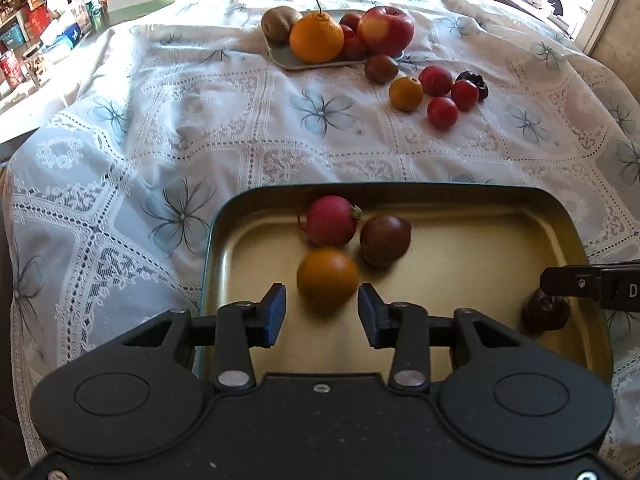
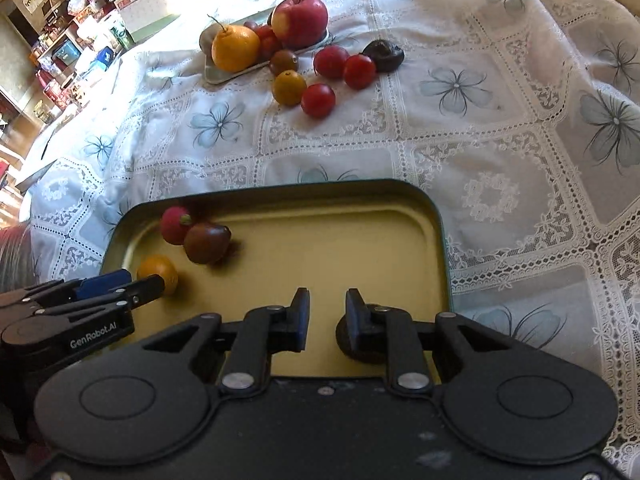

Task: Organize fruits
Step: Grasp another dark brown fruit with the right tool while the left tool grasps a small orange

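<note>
Hovering low over the gold tray [image 1: 500, 200], the left gripper [image 1: 322, 312] stands with jaws apart, and the yellow tomato [image 1: 327, 276] lies just beyond its tips, free. At the lower middle of the right wrist view, the right gripper [image 2: 327, 318] is also spread, with a dark wrinkled fruit [image 2: 356, 344] resting under its right finger, not pinched. Behind these sit a radish [image 1: 331, 220] and a brown tomato [image 1: 385, 239], touching. Far up the lace tablecloth [image 1: 160, 120] wait loose red tomatoes [image 1: 442, 112] beside a grey plate [image 1: 288, 62] with an apple [image 1: 386, 30]. To do the release well, I think both grippers should lift straight up, without nudging the round fruits.
</note>
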The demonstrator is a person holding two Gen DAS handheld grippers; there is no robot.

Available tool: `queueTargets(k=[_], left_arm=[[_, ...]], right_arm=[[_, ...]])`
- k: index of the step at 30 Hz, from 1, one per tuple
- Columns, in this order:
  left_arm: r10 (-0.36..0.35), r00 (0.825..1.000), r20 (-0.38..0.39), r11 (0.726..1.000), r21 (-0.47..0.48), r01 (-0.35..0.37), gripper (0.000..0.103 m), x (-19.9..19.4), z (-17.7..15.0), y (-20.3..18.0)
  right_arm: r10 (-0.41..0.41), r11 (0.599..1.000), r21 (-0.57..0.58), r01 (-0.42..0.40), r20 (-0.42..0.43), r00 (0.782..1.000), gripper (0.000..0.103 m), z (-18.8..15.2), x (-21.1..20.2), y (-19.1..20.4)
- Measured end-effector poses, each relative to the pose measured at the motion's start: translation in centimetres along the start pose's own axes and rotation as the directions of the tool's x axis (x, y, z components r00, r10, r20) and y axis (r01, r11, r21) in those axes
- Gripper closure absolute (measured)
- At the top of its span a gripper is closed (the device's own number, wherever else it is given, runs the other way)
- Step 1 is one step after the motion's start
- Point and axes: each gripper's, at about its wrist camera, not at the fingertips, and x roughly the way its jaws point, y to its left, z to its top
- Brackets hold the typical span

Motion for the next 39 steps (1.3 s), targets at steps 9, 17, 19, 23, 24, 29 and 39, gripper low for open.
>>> queueTargets(k=[9, 17, 19, 23, 24, 29, 39], left_arm=[[-0.006, 1.000, -0.008, 1.000, -0.003, 0.006, 0.054, 0.1, -0.1, 0.0], [-0.006, 1.000, -0.012, 1.000, -0.014, 0.006, 0.054, 0.0, 0.2, 0.2], [-0.005, 1.000, -0.011, 1.000, -0.017, 0.005, 0.054, -0.1, 0.4, 0.3], [-0.007, 1.000, -0.017, 1.000, -0.018, 0.006, 0.054, -0.1, 1.1, 0.3], [-0.006, 1.000, -0.018, 1.000, -0.017, 0.005, 0.054, -0.1, 1.4, 0.3], [0.011, 1.000, 0.008, 1.000, 0.002, -0.011, 0.054, -0.4, 3.7, 0.3], [0.031, 0.996, 0.078, 0.999, 0.040, -0.034, 0.054, 0.1, 11.2, -0.7]], right_arm=[[0.004, 1.000, -0.006, -0.004, -0.020, 1.000, 0.078, -0.1, 0.4, 0.2], [0.005, 1.000, -0.004, -0.005, -0.035, 0.999, 0.070, 0.0, 0.6, 0.1], [0.005, 1.000, 0.002, -0.004, -0.042, 0.999, 0.070, 0.1, 0.8, 0.1], [0.000, 1.000, 0.017, 0.001, -0.068, 0.998, 0.069, 0.6, 1.4, -0.3], [0.001, 1.000, 0.022, 0.001, -0.074, 0.997, 0.069, 0.8, 1.5, -0.4], [-0.011, 0.998, 0.061, 0.016, -0.077, 0.997, 0.068, 2.8, 1.3, -1.2], [-0.056, 0.974, 0.218, 0.060, -0.025, 0.998, 0.064, 12.4, 0.6, -4.4]])
